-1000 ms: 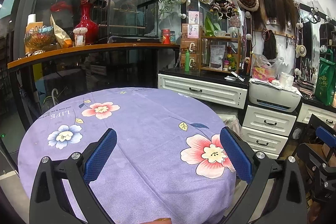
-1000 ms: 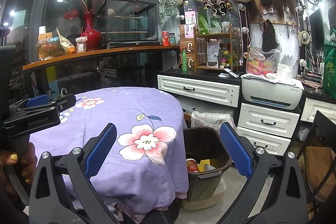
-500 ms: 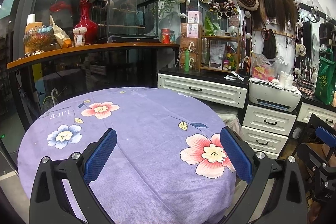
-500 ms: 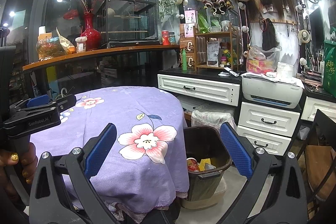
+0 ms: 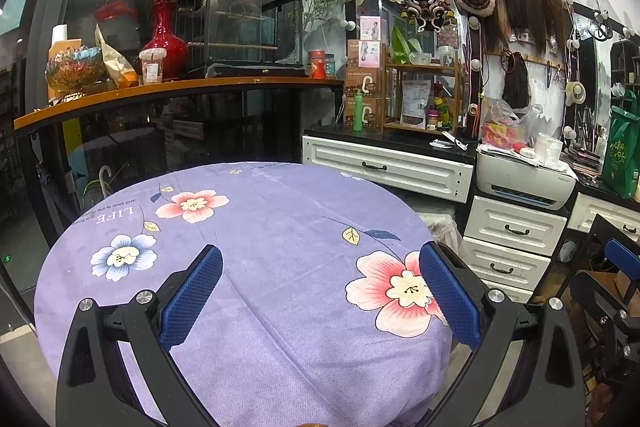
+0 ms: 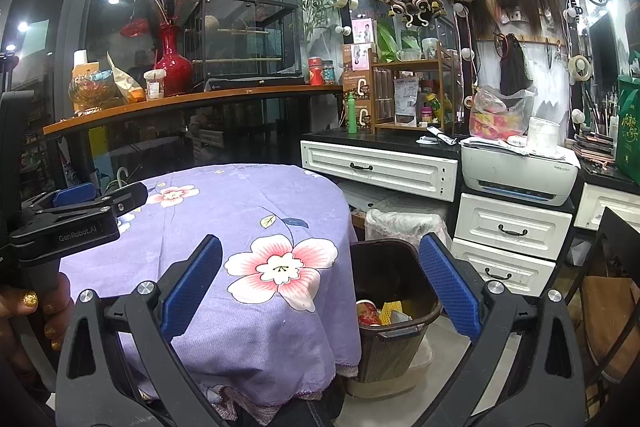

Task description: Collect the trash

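While the trash bin (image 6: 394, 291) stands on the floor just past the table's right edge, I log it between my right gripper's (image 6: 320, 287) fingers, nearer the right one. It is a dark bin with a handle on its near rim; inside I make out a red-and-white cup (image 6: 367, 311) and a yellow wrapper (image 6: 390, 309) among other scraps I cannot identify. The bin sits touching or just beside the hanging edge of the purple floral tablecloth (image 6: 256, 227).

Right gripper: jaws spread wide, blue pads empty, poised above the table's right edge and the bin.

Left gripper (image 5: 320, 287): jaws spread wide, blue pads empty, above the near half of the round table (image 5: 280, 211); the cloth between the fingers carries only its printed flowers. In the right wrist view, I see this gripper from the side at far left, with the holder's hand (image 6: 28, 311) below it.

Beyond both jaws: white drawer cabinets (image 6: 380, 169) with a white printer (image 6: 520, 173) on the right; a wooden counter (image 5: 168, 91) at left holding a red vase (image 5: 165, 41) and a glass case (image 5: 244, 23).
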{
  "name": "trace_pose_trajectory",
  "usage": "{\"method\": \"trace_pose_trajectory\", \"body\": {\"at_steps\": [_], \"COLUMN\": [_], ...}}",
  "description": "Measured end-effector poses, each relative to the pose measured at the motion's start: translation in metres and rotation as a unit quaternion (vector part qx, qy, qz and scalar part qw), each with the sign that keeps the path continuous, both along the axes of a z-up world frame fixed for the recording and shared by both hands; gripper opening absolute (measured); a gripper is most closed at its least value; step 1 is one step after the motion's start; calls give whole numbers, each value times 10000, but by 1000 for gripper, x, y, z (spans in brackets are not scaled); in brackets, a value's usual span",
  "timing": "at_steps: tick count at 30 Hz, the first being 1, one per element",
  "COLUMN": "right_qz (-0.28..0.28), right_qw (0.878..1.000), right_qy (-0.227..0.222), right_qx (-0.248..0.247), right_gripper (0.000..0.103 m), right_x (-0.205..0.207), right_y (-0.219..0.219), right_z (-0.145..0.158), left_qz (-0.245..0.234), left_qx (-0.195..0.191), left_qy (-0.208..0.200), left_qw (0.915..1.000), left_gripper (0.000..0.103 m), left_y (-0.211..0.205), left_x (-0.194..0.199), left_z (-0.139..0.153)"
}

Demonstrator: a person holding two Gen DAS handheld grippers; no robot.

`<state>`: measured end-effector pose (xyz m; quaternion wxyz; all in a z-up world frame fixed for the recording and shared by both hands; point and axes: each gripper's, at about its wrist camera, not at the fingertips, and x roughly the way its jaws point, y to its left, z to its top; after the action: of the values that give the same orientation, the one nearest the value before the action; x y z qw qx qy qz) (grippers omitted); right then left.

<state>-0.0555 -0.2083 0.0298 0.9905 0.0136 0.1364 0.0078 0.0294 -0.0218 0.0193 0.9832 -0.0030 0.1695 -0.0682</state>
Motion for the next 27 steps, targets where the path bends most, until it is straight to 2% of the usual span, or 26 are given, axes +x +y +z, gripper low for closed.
{"method": "trace_pose_trajectory", "body": {"at_steps": [27], "right_qz": [-13], "right_qw": [10000], "right_qy": [18], "right_qx": [14], "right_gripper": [97], "right_x": [-1], "right_y": [4], "right_z": [-2], "left_qz": [-7], "left_qx": [-6], "left_qy": [30], "left_qw": [10000], "left_gripper": [97], "left_y": [1], "left_x": [0], "left_z": [-3]}}
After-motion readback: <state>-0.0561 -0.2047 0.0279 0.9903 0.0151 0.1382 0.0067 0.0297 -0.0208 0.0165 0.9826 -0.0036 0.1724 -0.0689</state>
